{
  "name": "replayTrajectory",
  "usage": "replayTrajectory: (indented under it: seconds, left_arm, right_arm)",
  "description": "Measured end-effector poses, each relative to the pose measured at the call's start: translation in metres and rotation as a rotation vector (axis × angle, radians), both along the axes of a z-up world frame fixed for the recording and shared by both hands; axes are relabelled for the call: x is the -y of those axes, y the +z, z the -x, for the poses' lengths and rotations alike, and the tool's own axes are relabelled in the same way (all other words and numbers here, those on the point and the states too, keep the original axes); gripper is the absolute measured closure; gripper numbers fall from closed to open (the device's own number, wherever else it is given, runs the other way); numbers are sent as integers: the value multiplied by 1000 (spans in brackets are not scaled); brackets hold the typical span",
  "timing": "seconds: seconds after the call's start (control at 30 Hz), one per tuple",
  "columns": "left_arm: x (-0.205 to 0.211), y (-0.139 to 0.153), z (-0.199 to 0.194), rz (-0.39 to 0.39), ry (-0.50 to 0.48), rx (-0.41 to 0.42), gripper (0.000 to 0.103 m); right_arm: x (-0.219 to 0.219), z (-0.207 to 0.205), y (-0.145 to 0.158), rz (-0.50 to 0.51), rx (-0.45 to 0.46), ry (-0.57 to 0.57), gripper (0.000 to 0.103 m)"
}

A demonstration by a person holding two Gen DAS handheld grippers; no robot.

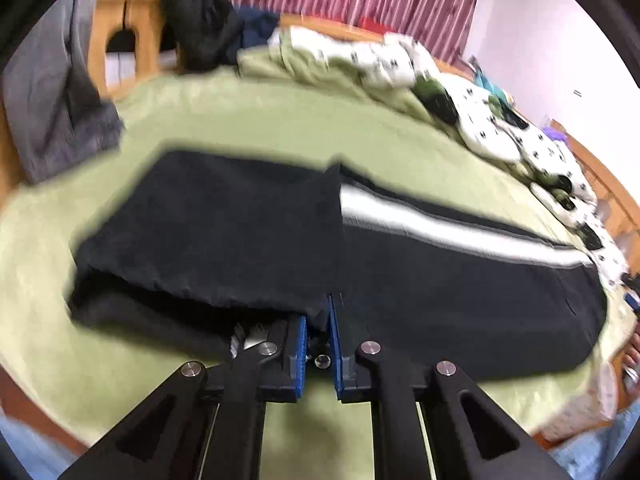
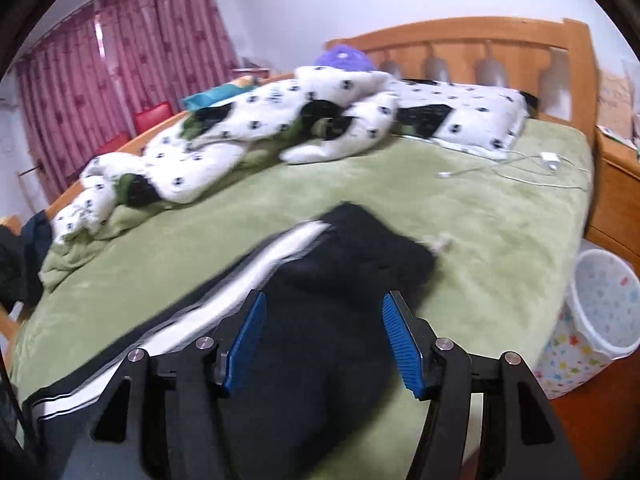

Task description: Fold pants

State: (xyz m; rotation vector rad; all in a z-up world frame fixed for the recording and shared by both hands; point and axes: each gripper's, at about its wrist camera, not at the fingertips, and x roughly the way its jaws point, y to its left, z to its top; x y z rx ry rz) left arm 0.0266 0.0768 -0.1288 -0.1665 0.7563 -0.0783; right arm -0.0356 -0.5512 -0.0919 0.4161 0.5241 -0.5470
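Black pants [image 1: 440,280] with a white side stripe [image 1: 440,224] lie lengthwise on the green bed sheet [image 1: 280,120]. Their left part is folded over into a double layer [image 1: 224,232]. My left gripper [image 1: 319,312] is shut on the near edge of the pants where the fold ends, with black cloth pinched between the blue pads. In the right wrist view the other end of the pants [image 2: 360,248] lies bunched on the sheet. My right gripper [image 2: 325,300] hovers open over it, and its blue pads do not press on the cloth.
A spotted white quilt [image 2: 240,132] and a pillow [image 2: 460,120] lie along the far side, below the wooden headboard [image 2: 460,36]. A white charger and cable [image 2: 548,160] lie on the sheet. A patterned bin [image 2: 600,304] stands beside the bed. Grey cloth [image 1: 52,100] and dark clothes [image 1: 200,20] are at the left.
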Motion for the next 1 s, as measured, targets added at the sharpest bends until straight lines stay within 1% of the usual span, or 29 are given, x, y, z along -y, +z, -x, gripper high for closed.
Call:
replayTrajectory:
  seconds: [0.03,0.1,0.17,0.23,0.3,0.33,0.4,0.43,0.47,0.5,0.53,0.57,0.63,0.73,0.83,0.87,0.9,0.93,0.97,1.0]
  left_arm:
    - [-5,8,-6,-21,17,31,93]
    - [-21,26,-26,-50,50,79,93]
    - [-34,36,-45,-37,63,99,92]
    - [-46,39,-72,-25,71,116,92]
    - [-55,35,-100,-39,91,85,92]
    - [-61,32,-110,-30,88,62,90]
    - [-78,21,-120,37,73,9,87]
    - [-85,18,-121,78,70,-10,74]
    - [-95,14,-121,139,68,-33,53]
    - [-98,11,-120,155,72,-40,42]
    - [-103,9,-118,157,83,-35,34]
    - [-105,8,-116,137,96,-19,34]
    - [-106,6,-119,99,107,-25,34]
    - [-111,-4,-131,91,138,-43,34]
    - [-114,-11,-148,78,166,-50,35]
    - [-115,-14,-157,76,169,-61,42]
    - [-114,-18,-164,68,164,-83,53]
    - [-112,-23,-172,42,159,-114,82]
    - [-111,-26,-178,33,142,-132,93]
    - [-112,-26,-178,46,142,-118,93]
  right_arm:
    - [-8,-6,1,-11,-1,12,43]
    - [-32,-26,1,-60,1,79,43]
    - [-53,-45,3,-84,-2,130,43]
    - [-74,-60,3,-83,-10,167,43]
    - [-97,-80,3,-67,-27,200,43]
    - [-111,-93,2,-61,-45,219,43]
    - [-129,-110,0,-68,-61,255,43]
    - [-139,-119,0,-73,-65,276,43]
    - [-150,-128,-2,-72,-70,295,43]
    - [-160,-136,-3,-66,-77,307,43]
    - [-166,-140,-5,-62,-84,314,43]
    - [-175,-147,-6,-61,-93,328,43]
    - [-189,-155,-10,-66,-98,356,43]
    - [-206,-165,-14,-61,-111,391,43]
    - [-214,-173,-17,-38,-133,405,43]
    - [-215,-174,-18,-35,-138,406,43]
    - [-212,-177,-19,-37,-141,407,43]
    - [-209,-180,-20,-41,-143,408,43]
    - [-207,-182,-21,-43,-145,410,43]
    - [-204,-185,-23,-43,-150,413,43]
